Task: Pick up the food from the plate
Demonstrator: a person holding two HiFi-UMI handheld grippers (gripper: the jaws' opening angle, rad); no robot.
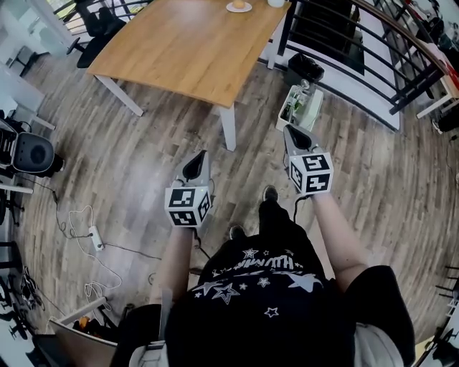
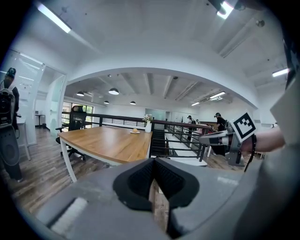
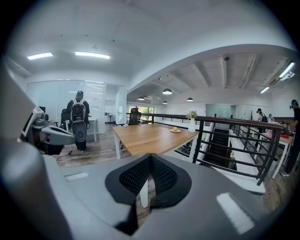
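The food [image 1: 238, 4] is a small, round, yellow-orange item on a white plate [image 1: 248, 8] at the far end of the desk [image 1: 186, 50]. The fingers of the left gripper [image 2: 152, 161] and right gripper [image 3: 150, 157] are together and empty, well short of the desk. Only the head view shows the power strip [image 1: 95, 238] on the floor [image 1: 143, 165].

Open floor [image 1: 143, 165] leads to the table [image 1: 193, 50]; a railing [image 1: 344, 57] flanks its right

No legible text (shirt [image 1: 265, 269] print too blurred to read).
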